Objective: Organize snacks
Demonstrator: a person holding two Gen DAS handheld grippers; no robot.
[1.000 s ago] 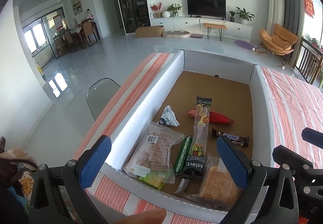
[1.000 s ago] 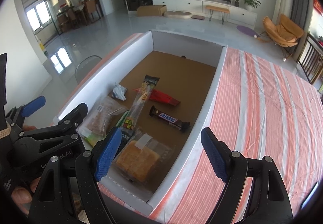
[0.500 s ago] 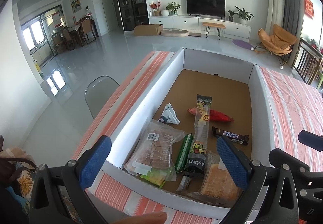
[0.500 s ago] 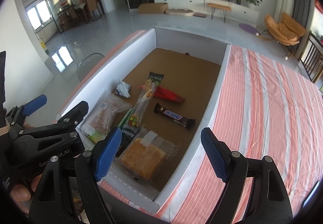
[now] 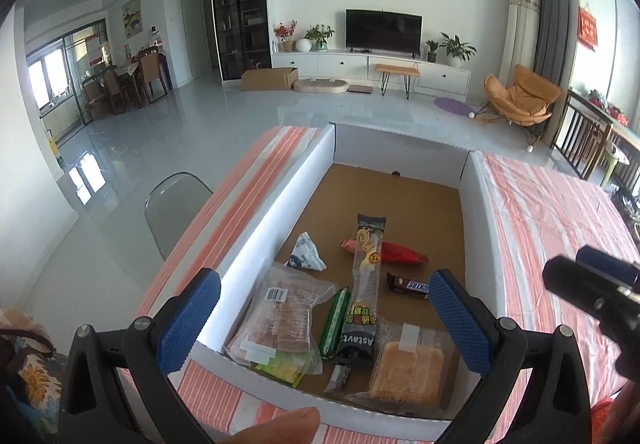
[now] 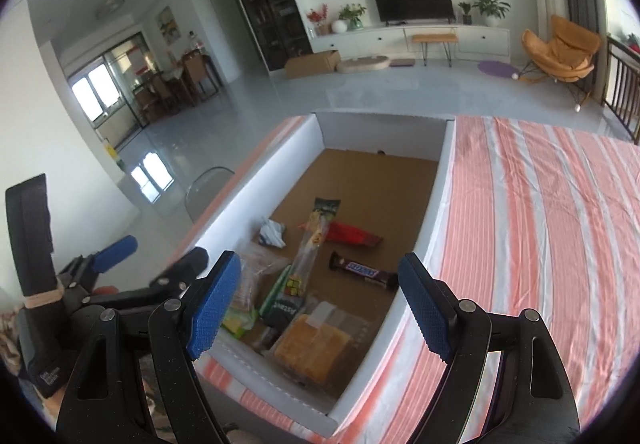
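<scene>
A white box with a brown floor [image 5: 400, 204] [image 6: 380, 180] holds several snacks at its near end. In the left wrist view I see a clear biscuit bag [image 5: 280, 318], a long yellow-black stick pack [image 5: 366, 276], a red packet [image 5: 396, 252], a Snickers bar [image 5: 408, 286], a wrapped cake [image 5: 404, 368] and a small white packet [image 5: 306, 258]. The Snickers bar [image 6: 362, 270] and cake [image 6: 316, 348] also show in the right wrist view. My left gripper [image 5: 324, 320] is open and empty above the box's near edge. My right gripper [image 6: 320, 304] is open and empty beside it.
The box stands on a table with an orange-striped cloth [image 6: 540, 236]. A clear chair [image 5: 172, 204] stands left of the table. A living room with a TV [image 5: 383, 29] and an orange armchair [image 5: 520, 96] lies beyond.
Both grippers have drawn back and up a little from the box, staying open. The snacks have not moved.
</scene>
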